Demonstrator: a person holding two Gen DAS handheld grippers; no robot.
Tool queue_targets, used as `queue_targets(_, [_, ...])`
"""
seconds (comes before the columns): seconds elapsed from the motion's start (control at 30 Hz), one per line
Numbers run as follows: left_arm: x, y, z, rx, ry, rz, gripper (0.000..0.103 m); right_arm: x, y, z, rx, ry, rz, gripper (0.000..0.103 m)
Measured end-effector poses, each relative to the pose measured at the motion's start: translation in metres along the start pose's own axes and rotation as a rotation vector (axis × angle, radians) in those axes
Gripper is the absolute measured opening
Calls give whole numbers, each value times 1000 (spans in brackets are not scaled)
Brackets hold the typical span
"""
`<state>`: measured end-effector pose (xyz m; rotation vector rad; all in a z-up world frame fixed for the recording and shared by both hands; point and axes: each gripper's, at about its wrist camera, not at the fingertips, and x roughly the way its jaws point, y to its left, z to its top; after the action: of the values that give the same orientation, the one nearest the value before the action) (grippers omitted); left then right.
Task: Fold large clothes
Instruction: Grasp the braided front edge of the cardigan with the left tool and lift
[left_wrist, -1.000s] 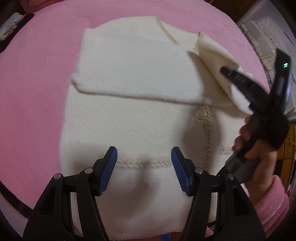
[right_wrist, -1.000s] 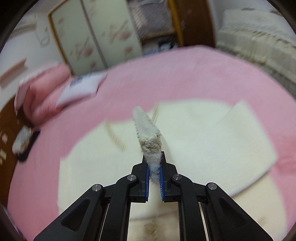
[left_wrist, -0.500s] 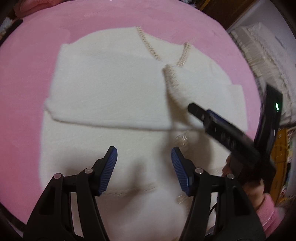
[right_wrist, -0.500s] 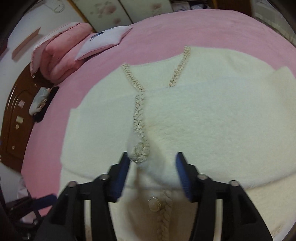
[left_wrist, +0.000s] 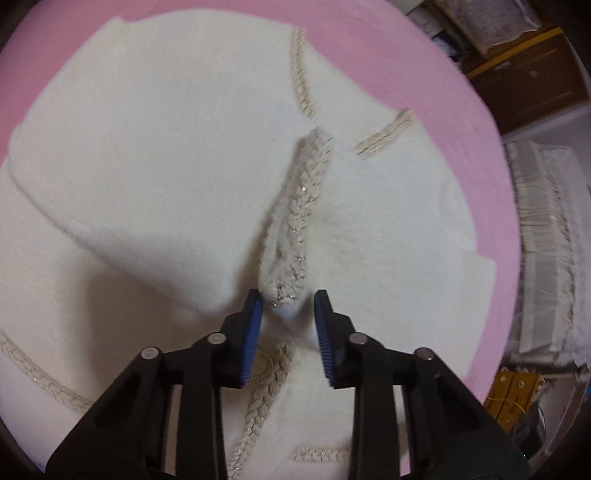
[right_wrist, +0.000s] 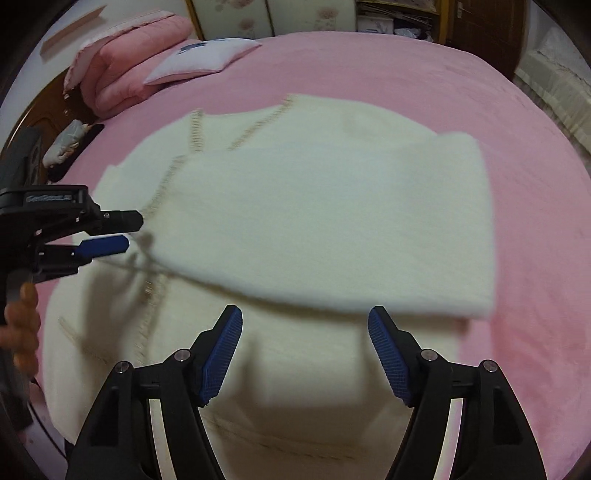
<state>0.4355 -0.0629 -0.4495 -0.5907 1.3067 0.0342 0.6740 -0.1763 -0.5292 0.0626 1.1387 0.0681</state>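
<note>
pink bedding (left_wrist: 424, 62) lies under the cream cardigan (left_wrist: 147, 155). left wrist view: left gripper (left_wrist: 288, 310) parted around the braided cuff (left_wrist: 295, 236); best closed squarely on it. right wrist view: right gripper (right_wrist: 306, 334) spread wide, empty, above the folded sleeve (right_wrist: 332, 221).

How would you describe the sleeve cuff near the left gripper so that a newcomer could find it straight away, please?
On the pink bedspread lies a cream fleecy cardigan with both sleeves folded across its chest. Look where the sleeves meet in the middle: the braided, sparkly cuff sits between the open jaws of the left gripper. Unlike the flat braid elsewhere, it forms a raised, rounded sleeve end.
</note>
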Motion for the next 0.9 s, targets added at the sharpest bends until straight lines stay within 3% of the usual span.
queue_targets(0.1, [6,-14,1,-50,-40,21,6,2,-40,-8,63,9,-33,72])
queue_targets(0.2, [-1,-43,12,-37,-93,23,6,14,-77,-8,150,22,-54,72])
queue_targets(0.3, [-25,-79,26,10,-196,-15,5,30,-103,-4,219,25,-42,72])
queue_targets(0.4, [-60,-112,44,77,-319,-56,5,41,-115,1,233,4,-26,72])
queue_targets(0.5, [-87,-134,58,134,-415,-47,5,49,-119,2,212,-32,-24,72])
queue_targets(0.6, [-103,-133,62,157,-461,-23,5,29,-123,-23,177,-76,-22,72])
queue_targets(0.7, [-107,-116,62,123,-464,1,5,34,-120,-15,141,-124,-27,72])
queue_targets(0.9, [-119,-33,61,-2,-448,93,5,41,-112,4,69,-165,-20,70])
